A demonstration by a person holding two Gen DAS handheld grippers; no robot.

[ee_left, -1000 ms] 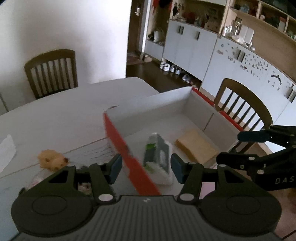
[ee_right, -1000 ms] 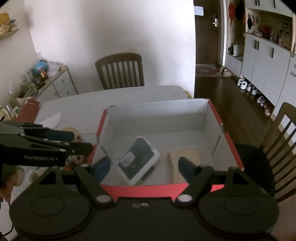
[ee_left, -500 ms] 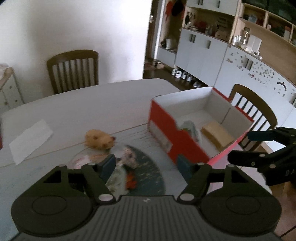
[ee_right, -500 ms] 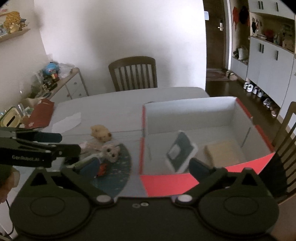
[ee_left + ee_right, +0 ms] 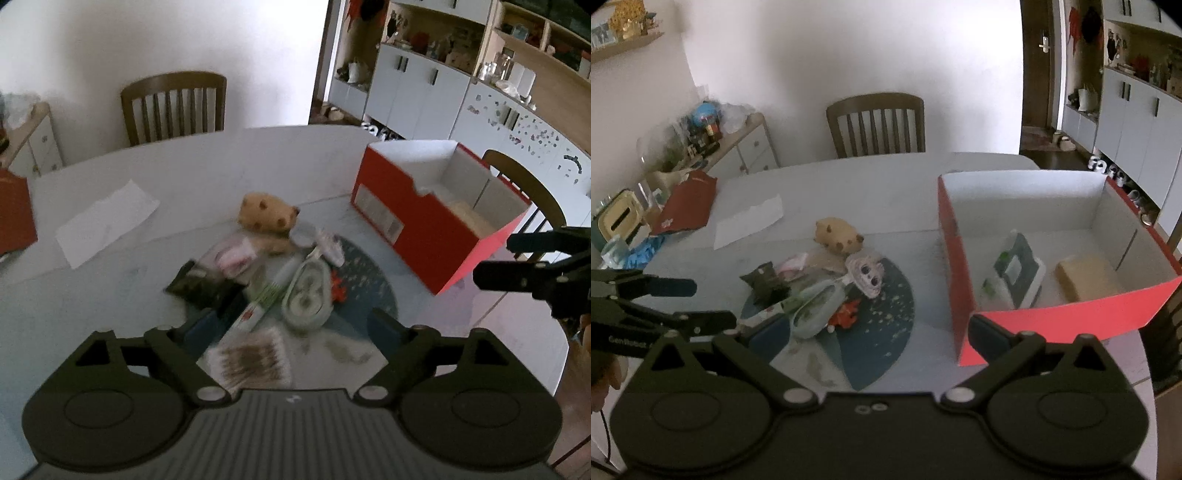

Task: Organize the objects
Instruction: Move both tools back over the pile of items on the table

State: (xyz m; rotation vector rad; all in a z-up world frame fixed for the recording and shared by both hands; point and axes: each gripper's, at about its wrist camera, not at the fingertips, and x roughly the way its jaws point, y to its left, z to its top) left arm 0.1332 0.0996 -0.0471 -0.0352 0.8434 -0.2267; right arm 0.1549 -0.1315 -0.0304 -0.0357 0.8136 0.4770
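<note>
Left gripper (image 5: pixel 291 328) over the near end of a heap of small things on the pale desk (image 5: pixel 221 162), fingers (image 5: pixel 199 330) spread wide, just been opening, nothing between them but the clutter below. Right gripper (image 5: pixel 875 334) alongside, fingers (image 5: pixel 988 338) as far apart as can be, also just been opening, empty, one fingertip in front of the near corner of the red box (image 5: pixel 955 258).

On a dark blue mat (image 5: pixel 886 314): a tan plush toy (image 5: pixel 266 214) at the far end, a pale big-eyed plush (image 5: pixel 866 275) just beside it, a dark crinkled packet (image 5: pixel 195 284), a pinkish wrapped item (image 5: pixel 236 254), a grey-green oval case (image 5: pixel 306 295), a small red-orange piece (image 5: pixel 846 314) touching the case. Nearest the left gripper, a bundle of cotton swabs (image 5: pixel 251 358), blurred.

Red box right of the heap, open-topped, white inside. In it: a green-and-white pouch (image 5: pixel 1015 269) standing tilted, a yellow sponge (image 5: pixel 1086 275) flat beside it.

White paper sheet (image 5: pixel 107 221) lying apart on the far left of the desk.
</note>
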